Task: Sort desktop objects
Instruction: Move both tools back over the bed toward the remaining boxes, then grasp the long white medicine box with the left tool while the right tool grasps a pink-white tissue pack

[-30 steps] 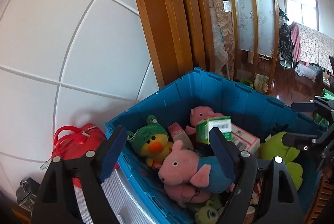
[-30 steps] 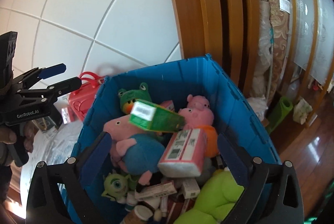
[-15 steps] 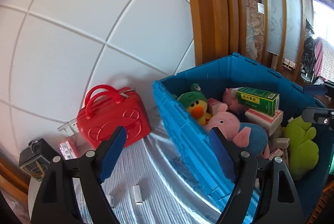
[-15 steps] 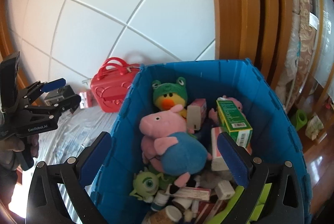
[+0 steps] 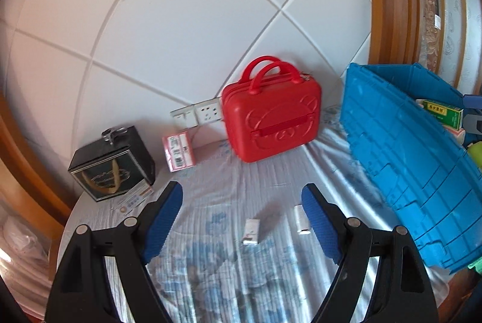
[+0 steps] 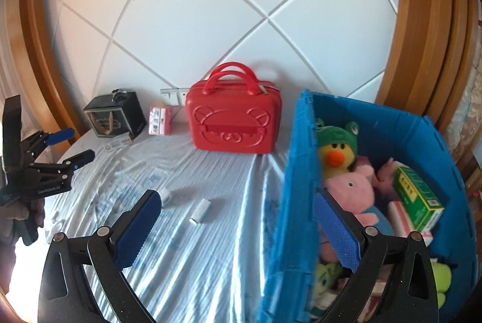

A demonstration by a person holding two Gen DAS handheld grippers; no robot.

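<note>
Both grippers, left [image 5: 242,220] and right [image 6: 238,228], fingers wide, empty; next: grab small boxes [image 5: 251,231] left of bin [image 6: 289,172]

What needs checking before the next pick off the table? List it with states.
1. Left gripper open and holding nothing: ok.
2. Right gripper open and holding nothing: ok.
3. Two small white boxes lie on the cloth between the left gripper's fingers: ok.
4. Nothing lies on or against either box: ok.
5. Blue bin open, with room on top of the toys: ok, though already quite full.
6. Green box settled in the bin: ok; it lies on the pile.
</note>
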